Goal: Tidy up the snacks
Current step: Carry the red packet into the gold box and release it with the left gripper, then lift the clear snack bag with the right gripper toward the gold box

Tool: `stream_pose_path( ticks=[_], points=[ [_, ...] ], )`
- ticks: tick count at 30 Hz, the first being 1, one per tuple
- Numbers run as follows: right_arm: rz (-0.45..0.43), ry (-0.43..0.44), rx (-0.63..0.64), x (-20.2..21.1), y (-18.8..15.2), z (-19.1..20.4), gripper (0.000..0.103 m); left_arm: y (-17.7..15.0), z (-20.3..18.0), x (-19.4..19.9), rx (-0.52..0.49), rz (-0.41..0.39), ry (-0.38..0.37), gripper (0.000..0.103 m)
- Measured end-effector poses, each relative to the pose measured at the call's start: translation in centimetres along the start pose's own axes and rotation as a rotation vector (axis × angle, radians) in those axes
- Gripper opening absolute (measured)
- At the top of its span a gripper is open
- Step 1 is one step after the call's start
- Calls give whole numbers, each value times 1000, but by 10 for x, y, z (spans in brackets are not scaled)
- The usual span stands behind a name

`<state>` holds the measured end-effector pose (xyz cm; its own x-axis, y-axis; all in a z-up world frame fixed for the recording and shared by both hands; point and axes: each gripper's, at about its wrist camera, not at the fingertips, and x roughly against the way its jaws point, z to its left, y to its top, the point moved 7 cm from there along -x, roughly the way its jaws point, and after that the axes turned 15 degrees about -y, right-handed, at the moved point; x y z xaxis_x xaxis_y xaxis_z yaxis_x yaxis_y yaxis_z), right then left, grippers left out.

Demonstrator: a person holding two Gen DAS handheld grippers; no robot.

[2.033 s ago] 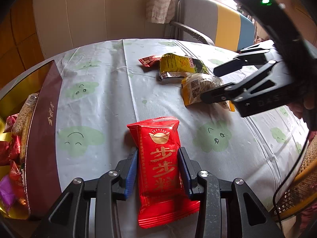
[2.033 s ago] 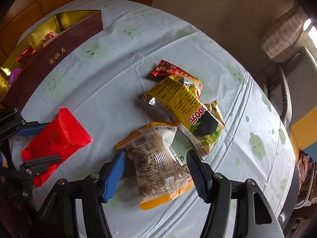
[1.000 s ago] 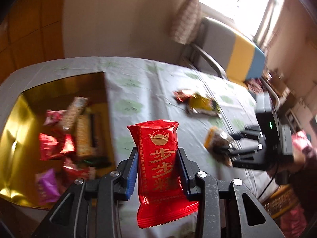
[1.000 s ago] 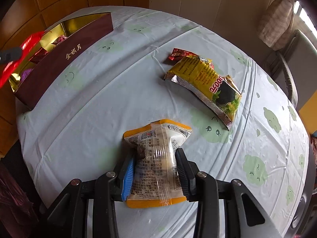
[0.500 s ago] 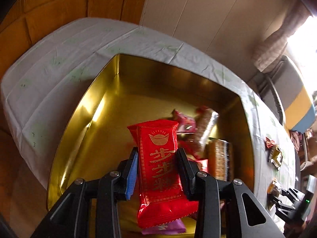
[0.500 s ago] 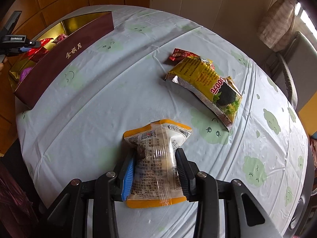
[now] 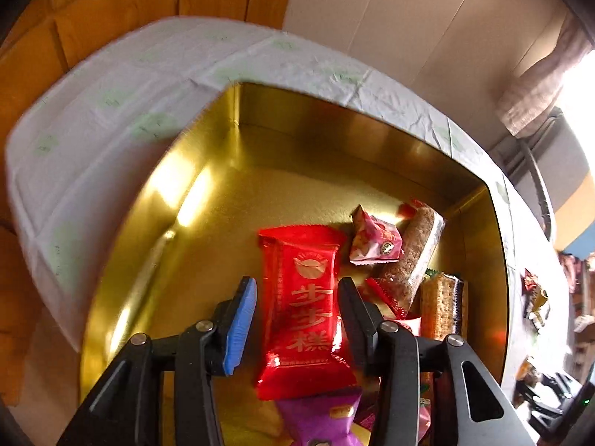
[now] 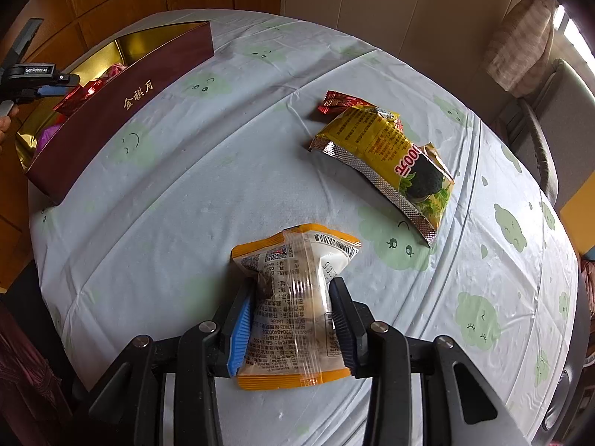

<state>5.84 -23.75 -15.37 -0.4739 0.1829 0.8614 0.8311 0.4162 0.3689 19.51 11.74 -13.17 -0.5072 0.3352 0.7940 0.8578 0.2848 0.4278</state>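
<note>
Left gripper (image 7: 297, 319): hanging over the gold-lined gift box (image 7: 208, 193); jaws have just been opening and are now standing spread, a gap showing beside the blue pad.
Red snack packet with gold characters (image 7: 303, 312): sitting between the left jaws, no longer pinched, lying in the box over the other sweets; whether its right edge is touching the dark jaw cannot be told.
Box contents: a pink wrapped candy (image 7: 375, 239), a brown cereal bar in clear wrap (image 7: 412, 256), a tan wafer bar (image 7: 440, 304) and a purple wrapped candy (image 7: 323, 416) are lying close together beside and under the red packet.
Right gripper (image 8: 292, 316): jaws pinching the clear snack bag with orange edges (image 8: 293, 297) at its middle, above the pale tabletop cloth with green cloud prints (image 8: 208, 171).
Loose snacks: a yellow foil bag (image 8: 386, 156) is overlapping a small red wrapper (image 8: 340, 102), well apart from the box.
</note>
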Motion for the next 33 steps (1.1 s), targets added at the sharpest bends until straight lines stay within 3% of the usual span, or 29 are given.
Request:
stream_pose_path(
  ticks=[4, 11, 22, 33],
  points=[
    [-1, -2, 1, 0, 0, 0, 40, -9, -8, 30, -34, -97, 78, 50],
    [-4, -9, 7, 0, 0, 0, 41, -35, -40, 66, -120, -199, 92, 50],
    [-10, -19, 16, 2, -1, 2, 41, -66, -73, 82, -232, -226, 94, 50],
    [-13, -22, 18, 2, -2, 3, 41, -78, -74, 80, -230, -204, 89, 50]
  ],
)
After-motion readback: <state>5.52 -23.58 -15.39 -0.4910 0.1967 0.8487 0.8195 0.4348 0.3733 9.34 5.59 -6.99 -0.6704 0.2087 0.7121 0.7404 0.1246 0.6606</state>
